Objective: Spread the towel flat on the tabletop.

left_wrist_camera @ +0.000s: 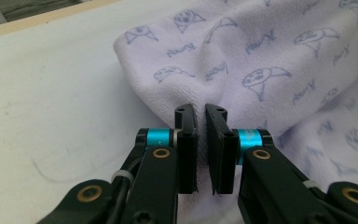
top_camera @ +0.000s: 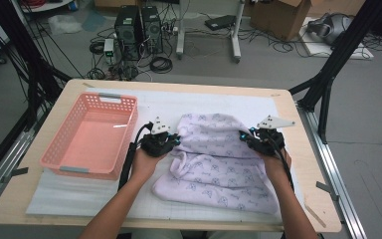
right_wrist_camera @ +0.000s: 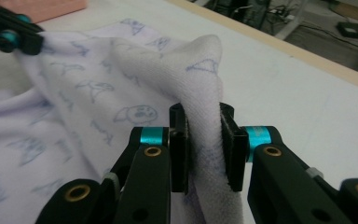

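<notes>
A lilac towel [top_camera: 214, 159] printed with small blue figures lies crumpled on the white mat, right of centre. My left gripper [top_camera: 175, 141] is at the towel's left edge. In the left gripper view its jaws [left_wrist_camera: 201, 112] stand almost together, with the towel's [left_wrist_camera: 261, 60] creases running into the tips, shut on a thin edge. At the towel's right edge, my right gripper [top_camera: 244, 138] is shut on a thick raised fold [right_wrist_camera: 201, 112] of the towel [right_wrist_camera: 98, 84]. The left gripper [right_wrist_camera: 14, 35] also holds the far corner in the right gripper view.
An empty pink plastic basket [top_camera: 59, 164] stands on the left of the table, close to my left hand; its corner [right_wrist_camera: 42, 7] appears in the right gripper view. A white mat [top_camera: 79, 194] covers the wooden tabletop [top_camera: 10, 199]. Computers and cables sit on the floor beyond.
</notes>
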